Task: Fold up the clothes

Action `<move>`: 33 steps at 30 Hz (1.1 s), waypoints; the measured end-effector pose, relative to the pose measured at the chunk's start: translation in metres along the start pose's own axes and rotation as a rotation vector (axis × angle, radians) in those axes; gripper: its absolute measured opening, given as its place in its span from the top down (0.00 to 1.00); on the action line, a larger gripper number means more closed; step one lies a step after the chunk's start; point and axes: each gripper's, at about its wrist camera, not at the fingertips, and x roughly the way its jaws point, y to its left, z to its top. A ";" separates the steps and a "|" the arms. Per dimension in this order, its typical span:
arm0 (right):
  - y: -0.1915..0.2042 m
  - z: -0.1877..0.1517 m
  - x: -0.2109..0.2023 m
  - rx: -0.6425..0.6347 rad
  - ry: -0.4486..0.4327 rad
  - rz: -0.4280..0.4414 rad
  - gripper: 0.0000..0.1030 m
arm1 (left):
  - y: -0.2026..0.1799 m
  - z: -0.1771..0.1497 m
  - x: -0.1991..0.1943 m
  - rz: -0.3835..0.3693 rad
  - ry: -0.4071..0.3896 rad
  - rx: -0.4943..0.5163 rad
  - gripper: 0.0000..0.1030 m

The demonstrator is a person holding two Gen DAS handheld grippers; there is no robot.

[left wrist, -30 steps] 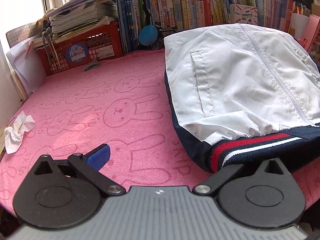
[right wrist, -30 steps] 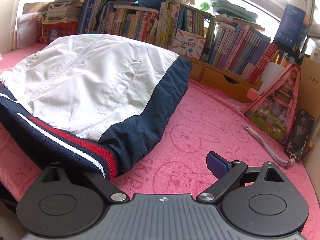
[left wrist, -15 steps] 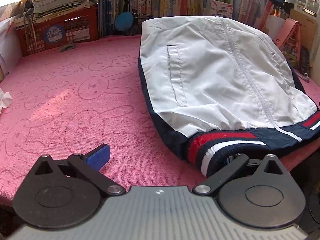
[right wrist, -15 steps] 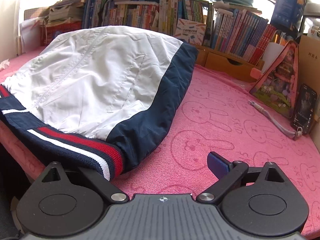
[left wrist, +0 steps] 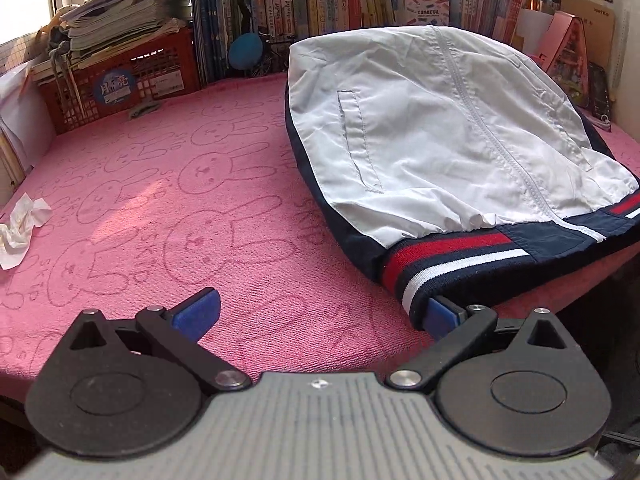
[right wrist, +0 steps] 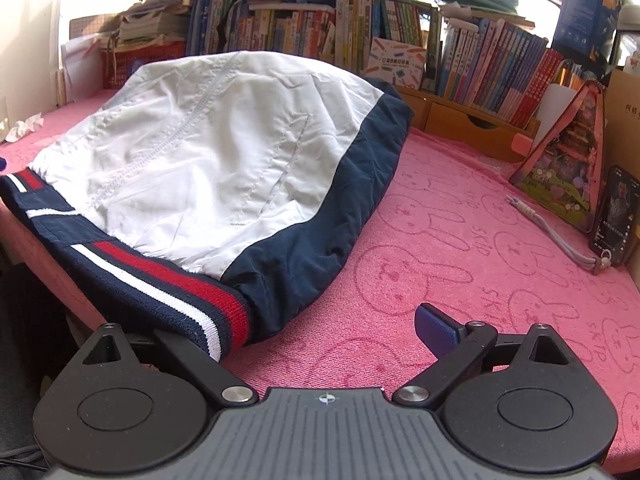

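Lying on the pink rabbit-print cloth [left wrist: 224,184] is one white and navy jacket [left wrist: 440,136], its zip running lengthwise from the striped hem at the near edge towards the bookshelf [right wrist: 360,28]. Two grippers are seen. The left gripper [left wrist: 320,314] is spread wide, its right finger touching the hem's corner. The right gripper [right wrist: 288,332] is likewise wide apart, its left finger hidden under the hem. Nothing is clamped.
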 end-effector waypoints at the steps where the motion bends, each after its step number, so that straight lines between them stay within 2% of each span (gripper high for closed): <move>1: -0.001 0.002 -0.005 0.001 -0.011 0.030 0.06 | 0.001 0.000 -0.003 -0.002 -0.003 -0.007 0.00; 4: 0.003 0.000 -0.005 -0.053 0.004 0.017 0.04 | 0.006 -0.001 -0.008 -0.017 -0.005 -0.025 0.00; 6: 0.004 -0.006 0.003 -0.062 0.043 -0.003 0.04 | 0.007 -0.002 -0.011 -0.039 -0.003 -0.040 0.00; 8: 0.002 -0.009 0.004 -0.042 0.050 0.014 0.05 | 0.010 -0.002 -0.017 -0.067 -0.016 -0.065 0.00; 9: 0.000 -0.010 0.002 -0.026 0.044 0.044 0.05 | 0.013 -0.002 -0.021 -0.106 -0.030 -0.087 0.00; 12: -0.008 -0.012 -0.005 0.036 0.029 0.158 0.03 | 0.024 0.002 -0.034 -0.290 -0.103 -0.177 0.00; 14: -0.014 -0.012 -0.005 0.090 0.036 0.196 0.03 | 0.026 0.010 -0.033 -0.326 -0.160 -0.210 0.00; 19: -0.023 -0.004 -0.010 0.207 -0.022 0.263 0.03 | 0.027 0.032 0.018 -0.264 -0.150 -0.315 0.00; 23: -0.024 0.004 -0.014 0.239 -0.066 0.272 0.03 | 0.025 0.044 0.061 -0.274 -0.071 -0.420 0.00; 26: -0.030 0.005 -0.021 0.242 -0.075 0.252 0.02 | 0.014 0.043 0.069 -0.225 -0.052 -0.353 0.00; 30: -0.042 0.007 -0.025 0.258 -0.085 0.217 0.00 | -0.011 0.032 0.064 -0.140 -0.057 -0.163 0.00; 33: -0.050 0.035 -0.015 0.251 -0.166 0.198 0.00 | -0.026 0.024 0.061 -0.078 -0.065 -0.057 0.00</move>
